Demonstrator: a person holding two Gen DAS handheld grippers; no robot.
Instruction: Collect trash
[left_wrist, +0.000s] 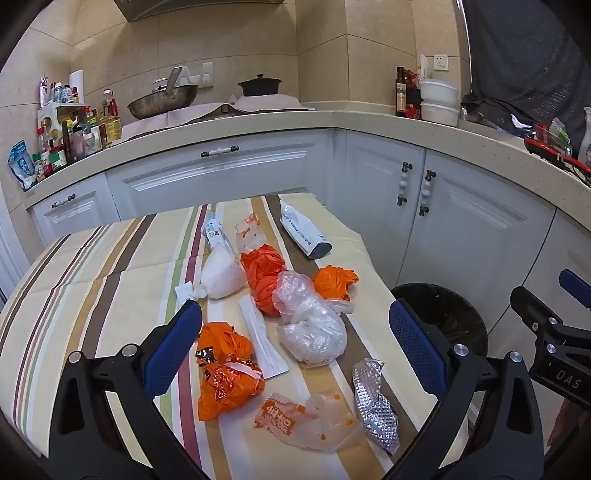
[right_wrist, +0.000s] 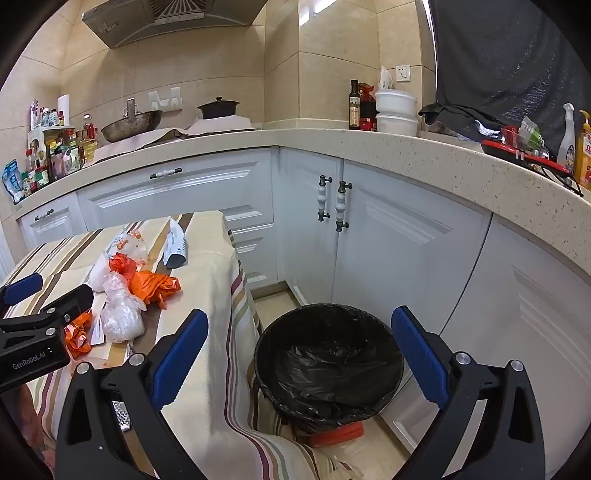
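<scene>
Several crumpled wrappers lie on the striped table (left_wrist: 92, 266); we log the embossed foil wrapper (left_wrist: 375, 402), long axis running away from us. Left gripper (left_wrist: 295, 343) and right gripper (right_wrist: 299, 354) gape empty, the latter above the black-lined bin (right_wrist: 328, 365).

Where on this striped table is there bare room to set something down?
The striped tablecloth is bare along its left side, left of the white knotted bag. The middle and right are crowded: orange plastic bags, clear bag, crumpled foil.
</scene>
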